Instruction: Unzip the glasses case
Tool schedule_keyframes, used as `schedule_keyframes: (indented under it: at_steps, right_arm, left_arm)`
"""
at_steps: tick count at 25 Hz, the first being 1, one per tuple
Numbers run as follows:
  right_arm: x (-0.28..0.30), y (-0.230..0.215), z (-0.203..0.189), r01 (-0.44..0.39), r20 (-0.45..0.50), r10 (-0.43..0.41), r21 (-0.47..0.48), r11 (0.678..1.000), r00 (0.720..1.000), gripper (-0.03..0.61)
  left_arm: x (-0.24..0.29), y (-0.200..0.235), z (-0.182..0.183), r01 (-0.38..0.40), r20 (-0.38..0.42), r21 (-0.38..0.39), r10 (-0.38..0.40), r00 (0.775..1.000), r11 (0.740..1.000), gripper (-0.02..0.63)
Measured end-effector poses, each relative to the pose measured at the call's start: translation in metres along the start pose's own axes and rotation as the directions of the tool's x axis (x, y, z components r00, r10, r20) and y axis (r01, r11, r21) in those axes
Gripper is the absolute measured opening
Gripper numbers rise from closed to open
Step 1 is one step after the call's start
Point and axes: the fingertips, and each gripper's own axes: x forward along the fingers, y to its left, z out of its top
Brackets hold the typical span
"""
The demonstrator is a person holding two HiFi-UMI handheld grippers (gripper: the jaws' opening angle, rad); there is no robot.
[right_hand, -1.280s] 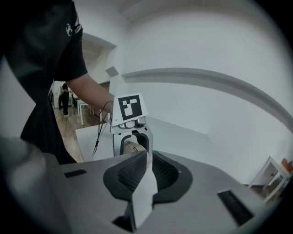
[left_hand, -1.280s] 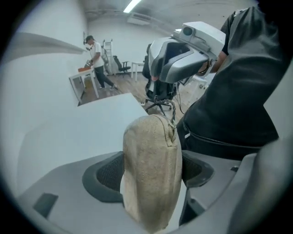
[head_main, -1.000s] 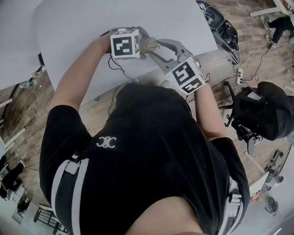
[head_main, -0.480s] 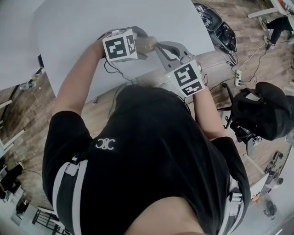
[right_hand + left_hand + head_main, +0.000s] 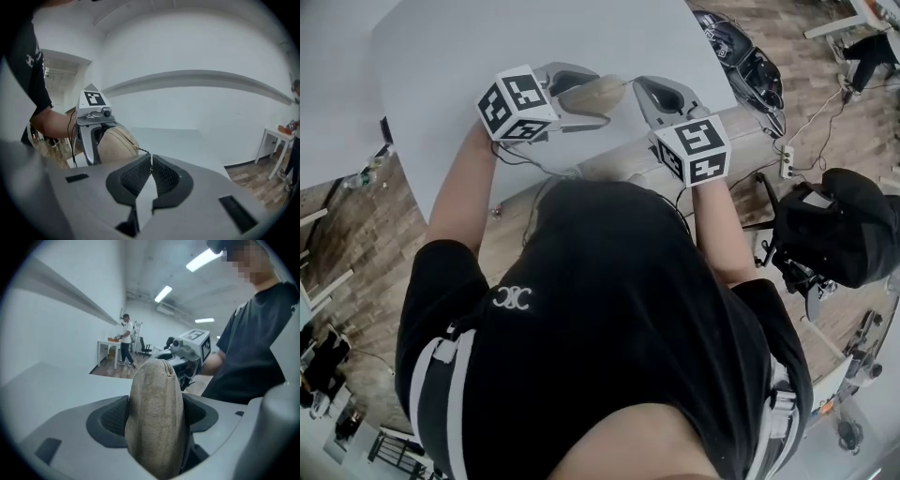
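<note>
Left gripper [image 5: 598, 97] clamped on the tan suede-look oval glasses case [image 5: 155, 399], held over the white table [image 5: 487, 47]; right gripper [image 5: 150, 161] pinched together on the thin dark zipper pull [image 5: 143, 151]; unzip looks barely begun, next: drag the pull along the seam, left bracing.

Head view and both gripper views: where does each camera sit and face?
Head view: on the person's head, looking steeply down at the table; shoulders, forearms, left gripper and right gripper show.
Left gripper view: rides the left gripper, looks along jaws clamped on the glasses case; the person's torso at right.
Right gripper view: rides the right gripper, looks along shut jaws pinching the zipper pull; a forearm at left.
Shared: both gripper views show the case and opposite gripper.
</note>
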Motion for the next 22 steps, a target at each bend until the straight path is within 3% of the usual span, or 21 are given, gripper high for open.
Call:
schedule_keyframes:
  at_steps: [2,4,7,9,11,15,17,18,22]
  right_arm:
    - [0.002,0.001,0.006,-0.014,0.017,0.013,0.016,1.000,1.000,0.025]
    - [0.004,0.006,0.012,-0.028,0.033,0.028,0.014,0.999,0.999,0.023]
    - [0.003,0.012,0.022,-0.050,0.060,0.049,0.018,0.999,0.997,0.022]
    - [0.002,0.014,0.026,-0.053,0.068,0.052,0.013,0.999,0.996,0.021]
    - [0.002,0.015,0.026,-0.058,0.067,0.057,0.011,0.998,0.996,0.021]
    - [0.003,0.020,0.021,-0.079,0.048,0.078,0.009,0.997,0.996,0.020]
    - [0.005,0.025,0.014,-0.099,0.024,0.098,0.002,0.995,0.995,0.020]
    - [0.005,0.027,0.009,-0.108,0.010,0.108,-0.004,0.994,0.994,0.020]
    - [0.004,0.033,-0.007,-0.126,-0.019,0.126,-0.017,0.992,0.992,0.020]
  left_arm:
    - [-0.009,-0.004,0.012,0.065,0.119,-0.078,-0.056,0.991,0.995,0.345]
    - [-0.020,-0.006,0.023,0.141,0.244,-0.152,-0.102,0.964,0.978,0.345]
    - [-0.036,-0.006,0.040,0.274,0.440,-0.248,-0.144,0.886,0.929,0.345]
    - [-0.043,-0.003,0.048,0.329,0.528,-0.280,-0.142,0.837,0.902,0.345]
    - [-0.046,0.001,0.052,0.350,0.574,-0.296,-0.128,0.809,0.888,0.345]
    - [-0.049,0.013,0.059,0.363,0.624,-0.325,-0.090,0.776,0.874,0.345]
    - [-0.056,0.025,0.061,0.368,0.666,-0.349,-0.048,0.744,0.862,0.342]
    - [-0.060,0.032,0.061,0.371,0.692,-0.368,-0.015,0.722,0.853,0.295]
    - [-0.056,0.045,0.063,0.422,0.742,-0.427,0.043,0.669,0.800,0.291]
